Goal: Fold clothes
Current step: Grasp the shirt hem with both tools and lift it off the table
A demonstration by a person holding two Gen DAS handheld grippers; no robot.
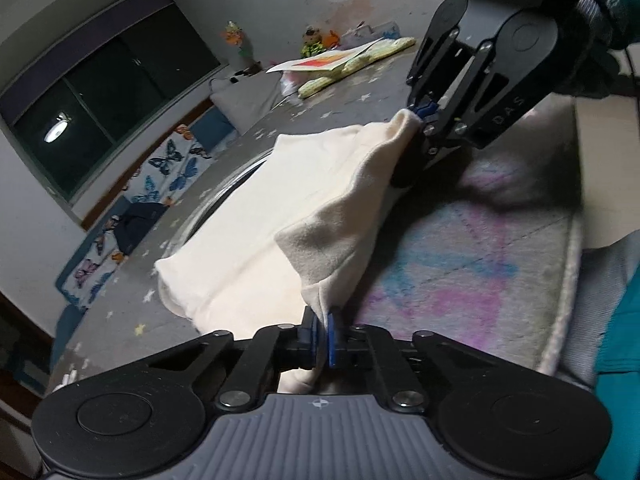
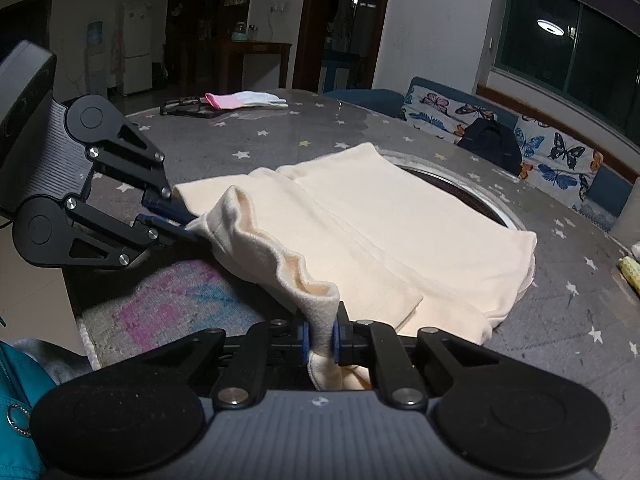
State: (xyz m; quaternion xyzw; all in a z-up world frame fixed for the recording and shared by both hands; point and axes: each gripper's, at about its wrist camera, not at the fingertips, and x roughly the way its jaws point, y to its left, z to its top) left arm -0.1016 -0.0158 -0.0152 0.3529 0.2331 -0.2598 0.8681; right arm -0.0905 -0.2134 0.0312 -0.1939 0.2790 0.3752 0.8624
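- Our left gripper [image 1: 322, 334] is clamped on the near hem of the cream garment [image 1: 248, 216]; its blue pads [image 1: 331, 336] are pressed together with a pinch of cloth between them.
- Our right gripper [image 2: 320, 336] is likewise closed on the same hem, a fold of cloth squeezed between its pads and hanging down behind them.
- From the left wrist view we see the right gripper [image 1: 420, 114] at the far right, its tips biting a lifted corner of the cloth; from the right wrist view the left gripper [image 2: 172, 216] sits at the left, holding the other end of the hem.
- Between the two grips the hem is raised off the surface and runs in a wavy, slack line.
- The rest of the garment lies flat on the grey star-patterned table [image 2: 280, 136], already doubled over, with its far edge overlapping a round metal-rimmed recess [image 2: 472, 196] in the tabletop.
- Under the lifted hem, near us, lies a pastel pink-and-blue mat [image 1: 460, 272].
- On the far side of the table a pink-and-white glove [image 2: 244, 100] rests on a dark tray.
- A butterfly-print sofa [image 2: 540, 148] stands beyond the table, with a dark bag [image 2: 492, 140] on it, below a dark window [image 1: 100, 100].
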